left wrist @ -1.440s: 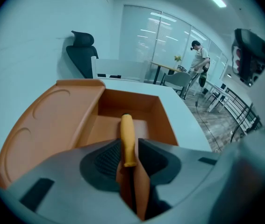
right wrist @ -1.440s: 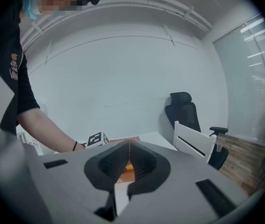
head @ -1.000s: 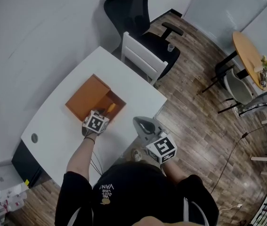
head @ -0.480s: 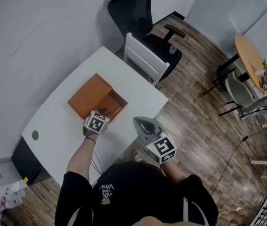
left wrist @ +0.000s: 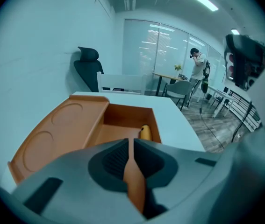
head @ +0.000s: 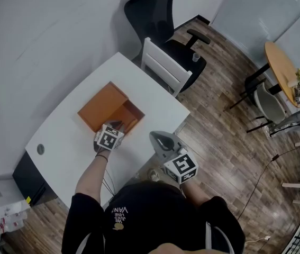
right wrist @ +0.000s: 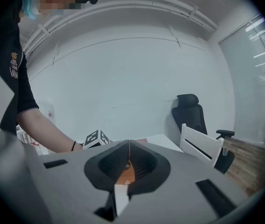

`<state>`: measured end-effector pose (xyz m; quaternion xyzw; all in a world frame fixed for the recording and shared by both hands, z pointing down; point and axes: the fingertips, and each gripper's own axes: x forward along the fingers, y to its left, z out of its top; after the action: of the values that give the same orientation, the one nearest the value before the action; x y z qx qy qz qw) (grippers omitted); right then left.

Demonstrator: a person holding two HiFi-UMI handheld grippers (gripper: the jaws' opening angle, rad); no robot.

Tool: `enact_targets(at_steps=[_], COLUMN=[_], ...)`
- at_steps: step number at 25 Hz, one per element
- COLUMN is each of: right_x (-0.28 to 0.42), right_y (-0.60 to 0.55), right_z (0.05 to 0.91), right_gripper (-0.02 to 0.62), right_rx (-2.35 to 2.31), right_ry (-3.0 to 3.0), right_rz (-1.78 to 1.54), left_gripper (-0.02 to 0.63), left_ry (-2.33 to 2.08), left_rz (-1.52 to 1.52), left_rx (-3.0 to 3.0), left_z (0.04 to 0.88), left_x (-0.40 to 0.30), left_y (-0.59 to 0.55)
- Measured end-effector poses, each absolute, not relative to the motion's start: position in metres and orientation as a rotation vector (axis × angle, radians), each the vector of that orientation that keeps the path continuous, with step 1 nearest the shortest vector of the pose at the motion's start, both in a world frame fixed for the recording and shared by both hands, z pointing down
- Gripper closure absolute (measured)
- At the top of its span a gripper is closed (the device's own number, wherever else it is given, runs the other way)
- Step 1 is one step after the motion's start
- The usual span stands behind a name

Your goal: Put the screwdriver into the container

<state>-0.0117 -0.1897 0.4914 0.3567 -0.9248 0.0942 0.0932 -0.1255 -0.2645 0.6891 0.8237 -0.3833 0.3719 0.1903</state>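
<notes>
An orange container (head: 103, 103) lies on the white table (head: 67, 126), its lid folded open to the left of a deep compartment (head: 130, 115). In the left gripper view the screwdriver's yellow handle (left wrist: 145, 132) rests inside that compartment (left wrist: 123, 125), against its right wall. My left gripper (head: 115, 126) hovers at the container's near edge, jaws shut (left wrist: 131, 143) with nothing between them. My right gripper (head: 157, 138) is held off the table's near right side, also shut (right wrist: 129, 146) and empty. The screwdriver is hidden in the head view.
A white chair (head: 163, 67) stands at the table's far side, a black office chair (head: 157, 12) behind it. The table has a round cable hole (head: 40, 149) at its left. A round wooden table (head: 282, 62) and a standing person (left wrist: 198, 62) are farther off.
A second ago a yellowish handle showed beside my left gripper at the compartment's edge; it no longer shows in the head view. The left gripper has eased back slightly. The right gripper stays put.
</notes>
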Motion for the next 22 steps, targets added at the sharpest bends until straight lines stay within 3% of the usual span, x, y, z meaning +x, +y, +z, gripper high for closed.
enact_targets(at_steps=[22], right_x=[-0.017], right_y=[-0.179], right_z=[0.483], right_gripper=[0.583], right_rx=[0.968], right_ry=[-2.795], right_rz=[0.219], left_gripper=[0.589], left_ry=[-1.364], left_rz=[0.699], left_rx=[2.484], left_z=[0.59], left_x=[-0.123], left_y=[-0.255])
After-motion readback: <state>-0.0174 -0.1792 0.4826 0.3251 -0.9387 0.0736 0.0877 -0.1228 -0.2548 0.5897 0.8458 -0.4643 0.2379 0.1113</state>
